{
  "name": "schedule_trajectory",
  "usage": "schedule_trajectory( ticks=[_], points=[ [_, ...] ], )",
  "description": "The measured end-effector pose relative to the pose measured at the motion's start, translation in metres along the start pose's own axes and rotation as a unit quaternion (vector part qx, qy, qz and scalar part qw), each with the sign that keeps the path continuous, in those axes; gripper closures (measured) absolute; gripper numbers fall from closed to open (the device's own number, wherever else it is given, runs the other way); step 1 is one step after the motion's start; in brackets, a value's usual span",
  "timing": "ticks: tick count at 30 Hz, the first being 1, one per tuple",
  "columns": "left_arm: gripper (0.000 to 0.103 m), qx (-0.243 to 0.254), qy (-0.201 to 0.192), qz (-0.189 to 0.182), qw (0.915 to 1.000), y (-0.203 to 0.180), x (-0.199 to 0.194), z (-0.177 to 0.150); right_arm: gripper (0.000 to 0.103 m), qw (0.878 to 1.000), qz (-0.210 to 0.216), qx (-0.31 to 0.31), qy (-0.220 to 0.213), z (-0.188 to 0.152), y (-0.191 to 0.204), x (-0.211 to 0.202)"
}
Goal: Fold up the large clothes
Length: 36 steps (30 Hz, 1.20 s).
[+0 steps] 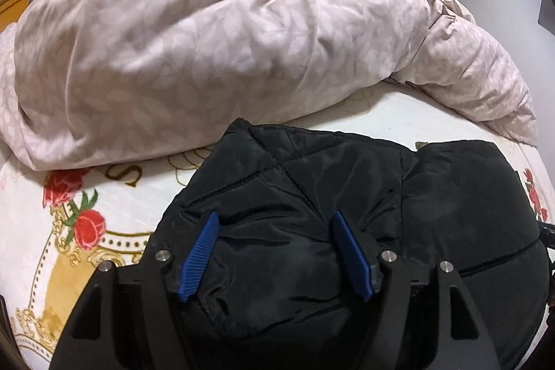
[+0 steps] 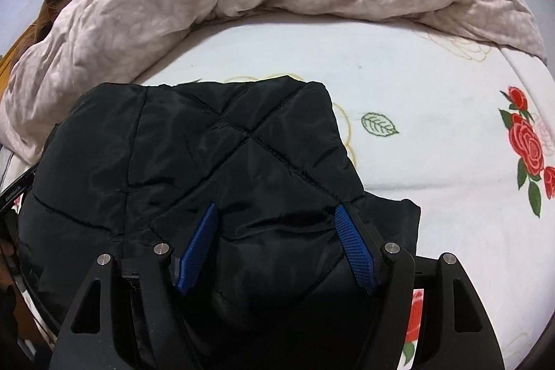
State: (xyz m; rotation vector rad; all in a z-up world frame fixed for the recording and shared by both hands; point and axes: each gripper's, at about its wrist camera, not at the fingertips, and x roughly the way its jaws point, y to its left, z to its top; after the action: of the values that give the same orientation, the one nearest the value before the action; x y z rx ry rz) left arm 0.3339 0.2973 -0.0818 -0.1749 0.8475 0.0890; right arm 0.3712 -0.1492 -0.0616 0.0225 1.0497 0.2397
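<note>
Bed [image 2: 399, 85], white rose-print sheet. Black jacket [image 2: 215, 162] lying folded near front edge. Beige duvet [image 1: 215, 33] heaped behind it, edge touching jacket at left.

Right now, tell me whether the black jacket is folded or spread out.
Folded. The black quilted jacket lies on the floral bedsheet as a compact bundle with layers overlapping and no sleeves spread out.

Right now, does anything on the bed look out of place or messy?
Only the duvet: it lies bunched in a crumpled heap along the far side of the bed, not spread flat. The black jacket sits in a compact bundle in front of it, with no visible damage. Both tools stand open above it.
</note>
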Motion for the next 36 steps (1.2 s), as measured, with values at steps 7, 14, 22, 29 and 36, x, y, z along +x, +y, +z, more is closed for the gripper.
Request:
schedule_trajectory(
  ticks=[7, 14, 22, 29, 36],
  points=[
    [0.033, 0.001, -0.004, 0.010, 0.9999, -0.010, -0.044, 0.003, 0.034, 1.000, -0.016, 0.003, -0.017, 0.003, 0.011, -0.036],
    [0.033, 0.004, -0.025, 0.007, 0.9996, -0.038, -0.139, -0.032, 0.034, 0.998, -0.008, -0.003, -0.068, -0.045, 0.030, -0.120],
    [0.029, -0.011, -0.014, -0.001, 0.9998, -0.077, -0.223, -0.093, 0.034, 0.996, 0.003, -0.004, -0.087, -0.122, 0.054, -0.193],
    [0.029, 0.002, -0.017, 0.021, 0.9996, -0.107, -0.273, -0.140, 0.034, 0.996, 0.018, -0.004, -0.092, -0.177, 0.066, -0.236],
    [0.029, -0.007, -0.003, 0.005, 1.0000, -0.121, -0.290, -0.169, 0.034, 0.995, -0.005, -0.039, -0.091, -0.211, 0.080, -0.252]
  ],
)
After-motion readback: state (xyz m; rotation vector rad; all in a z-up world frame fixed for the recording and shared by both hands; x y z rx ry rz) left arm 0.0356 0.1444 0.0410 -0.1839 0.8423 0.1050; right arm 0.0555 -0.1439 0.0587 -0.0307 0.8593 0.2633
